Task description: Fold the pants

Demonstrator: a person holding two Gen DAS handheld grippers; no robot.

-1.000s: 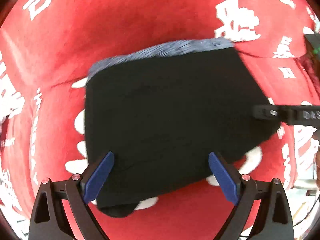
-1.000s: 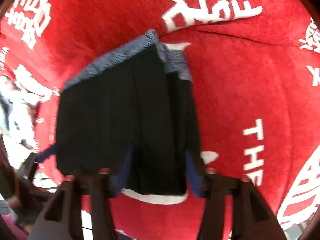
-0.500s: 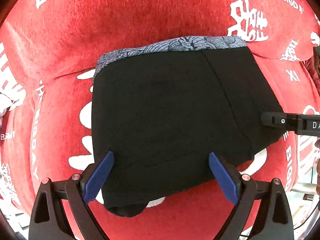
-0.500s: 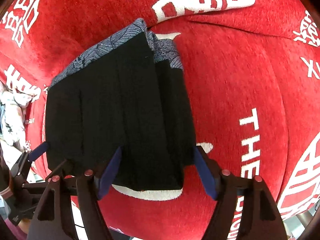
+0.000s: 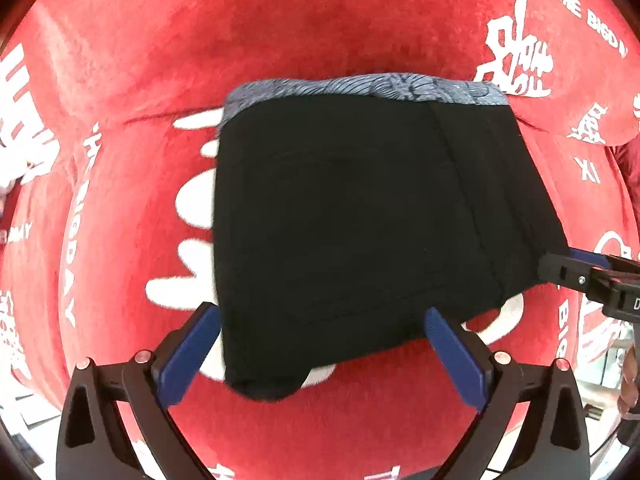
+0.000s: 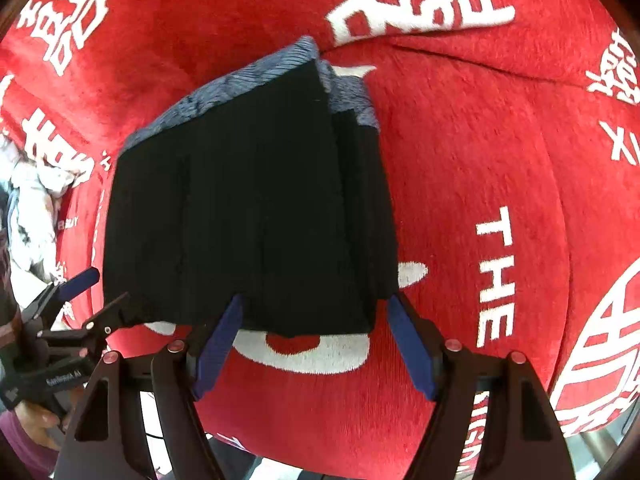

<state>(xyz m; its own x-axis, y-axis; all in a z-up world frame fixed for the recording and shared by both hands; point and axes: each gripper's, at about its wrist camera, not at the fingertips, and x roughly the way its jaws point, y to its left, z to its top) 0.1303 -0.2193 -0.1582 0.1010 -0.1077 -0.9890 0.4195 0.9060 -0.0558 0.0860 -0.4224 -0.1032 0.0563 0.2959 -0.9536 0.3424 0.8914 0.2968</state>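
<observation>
The black pants (image 5: 352,216) lie folded into a compact block on the red cloth, with the blue-grey patterned waistband (image 5: 360,86) at the far edge. My left gripper (image 5: 322,314) hangs straight above the block's near edge. Its jaws are opening, and the blue pads (image 5: 192,348) stand clear on either side of the fabric. My right gripper (image 6: 316,304) hovers over the near right corner of the pants (image 6: 248,208). Its jaws are opening too, and the pads (image 6: 408,344) flank the fold without pressing it. Each gripper shows at the edge of the other's view.
Red cloth with white lettering (image 6: 500,160) covers the whole surface and bulges in soft folds. A crumpled white cloth (image 6: 32,200) lies at the far left. A hand in a purple sleeve (image 6: 24,420) holds the left gripper. The cloth's edge drops off near the bottom.
The right gripper's jaws have spread wider and backed off the pants' near edge. The left gripper has opened a little more and rolled slightly. The pants lie still.
</observation>
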